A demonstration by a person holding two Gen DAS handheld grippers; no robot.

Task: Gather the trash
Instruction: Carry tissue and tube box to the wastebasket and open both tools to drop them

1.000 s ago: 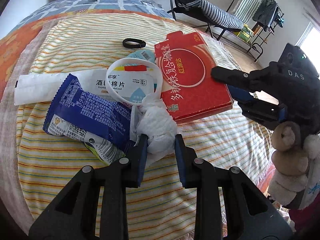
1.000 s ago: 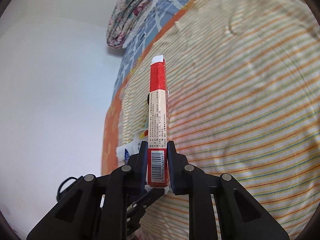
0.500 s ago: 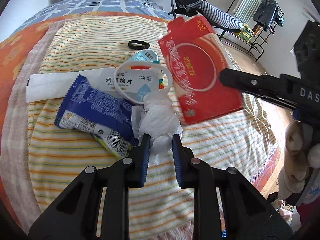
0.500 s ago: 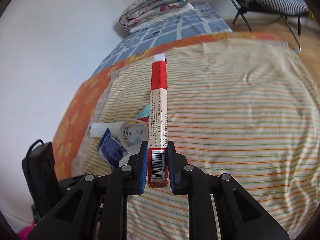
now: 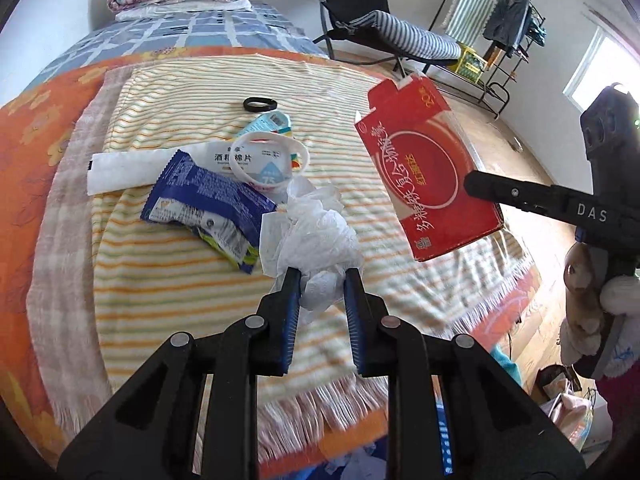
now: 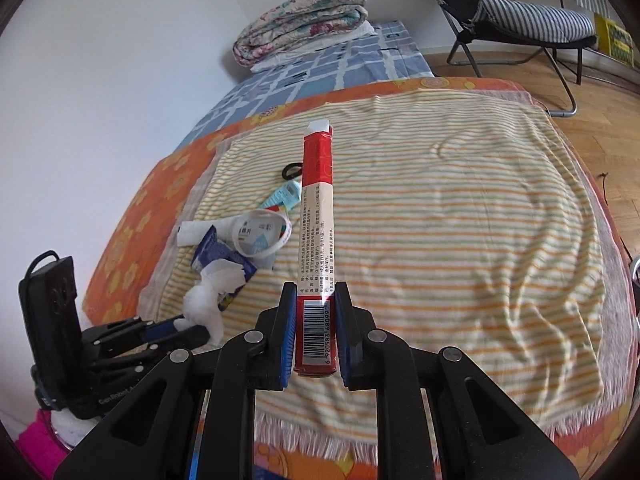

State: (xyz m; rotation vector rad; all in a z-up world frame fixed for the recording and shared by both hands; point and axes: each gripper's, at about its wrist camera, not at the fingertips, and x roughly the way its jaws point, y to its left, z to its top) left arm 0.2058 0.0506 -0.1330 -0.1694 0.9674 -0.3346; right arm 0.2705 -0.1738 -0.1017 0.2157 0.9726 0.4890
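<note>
Left view: left hand-held gripper [image 5: 319,276] grasping tissue [image 5: 310,232] off the bed [image 5: 72,240], wrapper [image 5: 208,208] and ring [image 5: 270,160] remaining; right view: right hand-held gripper [image 6: 315,300] clamping raised red box [image 6: 317,232], no bin visible.

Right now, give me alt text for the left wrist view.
The left tool pinches a crumpled white tissue above a striped blanket. Behind it lie a blue snack wrapper, a white ring and a black hair tie; at right, the right tool holds a red box.
</note>
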